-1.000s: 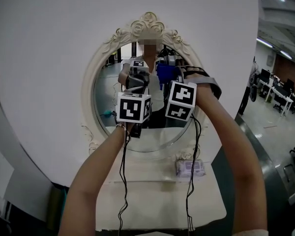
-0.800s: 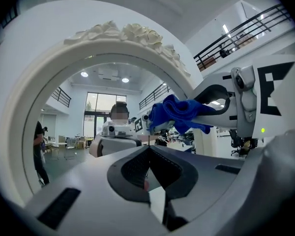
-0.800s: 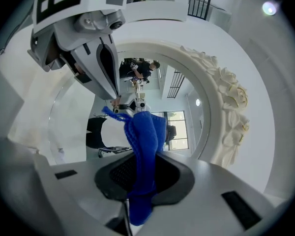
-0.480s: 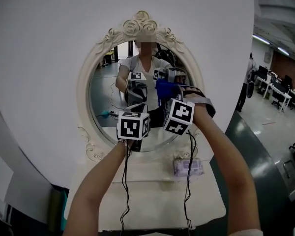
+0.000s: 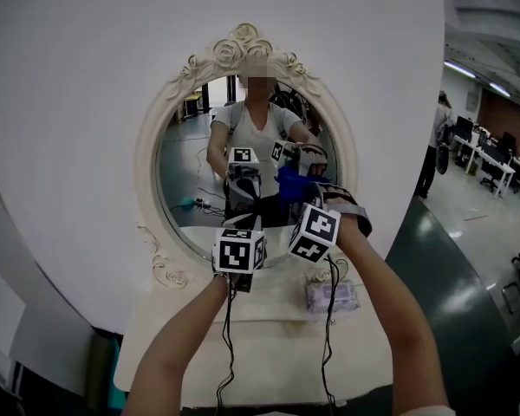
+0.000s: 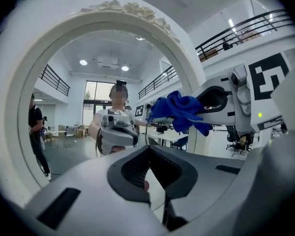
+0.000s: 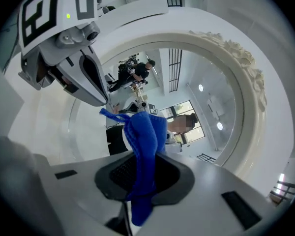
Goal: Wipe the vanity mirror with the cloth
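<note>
Right gripper [image 7: 140, 181] is clamped on the blue cloth [image 7: 143, 136], held at the lower right of the mirror [image 5: 191, 163]. Left gripper [image 6: 148, 176] is closed and empty, just beside it. White bench [image 5: 269, 345] below, white wall [image 5: 87, 76] behind, office hall [image 5: 494, 159] at right.

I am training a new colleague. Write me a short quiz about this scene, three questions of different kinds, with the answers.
1. True or false: the right gripper is shut on the blue cloth.
2. Choose one. Between its closed jaws, the left gripper holds: A the cloth; B a brush; C nothing.
3. Fill the gap: in the head view, the small packet lies on the table below the vanity mirror's lower ___ side.

Key: 1 true; 2 C; 3 right.
</note>
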Available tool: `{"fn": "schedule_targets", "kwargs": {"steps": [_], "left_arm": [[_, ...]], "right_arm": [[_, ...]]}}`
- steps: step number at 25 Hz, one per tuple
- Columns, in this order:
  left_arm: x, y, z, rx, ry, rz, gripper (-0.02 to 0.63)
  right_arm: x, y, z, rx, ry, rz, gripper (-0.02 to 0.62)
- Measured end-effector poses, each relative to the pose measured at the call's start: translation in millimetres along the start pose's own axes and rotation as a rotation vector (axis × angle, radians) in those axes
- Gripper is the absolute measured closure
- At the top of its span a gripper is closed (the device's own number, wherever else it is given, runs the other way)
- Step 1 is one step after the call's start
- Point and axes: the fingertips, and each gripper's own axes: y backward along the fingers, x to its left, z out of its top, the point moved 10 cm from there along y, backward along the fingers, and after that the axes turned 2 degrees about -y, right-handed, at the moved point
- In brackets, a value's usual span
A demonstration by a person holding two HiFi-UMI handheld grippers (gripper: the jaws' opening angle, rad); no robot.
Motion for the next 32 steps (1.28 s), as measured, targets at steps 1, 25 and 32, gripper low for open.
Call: {"fn": "schedule_targets", "kwargs": {"steps": [1, 25, 32], "left_arm": [[-0.6, -0.4, -5.5, 0.007, 0.008, 0.0, 0.597], [-7.6, 10.1, -183.4, 0.259, 0.207, 0.051, 0.597], [9.8, 26.4, -201.0, 0.279, 0.178, 0.092, 0.597]], "right_arm": [[6.4, -1.6, -2.2, 0.001, -0.014, 0.016, 0.522], [199.6, -62.8, -6.2, 0.055, -0.125, 0.434, 0.522], [216.6, -69.4, -11.4, 0.077, -0.138, 0.464, 0.522]]}}
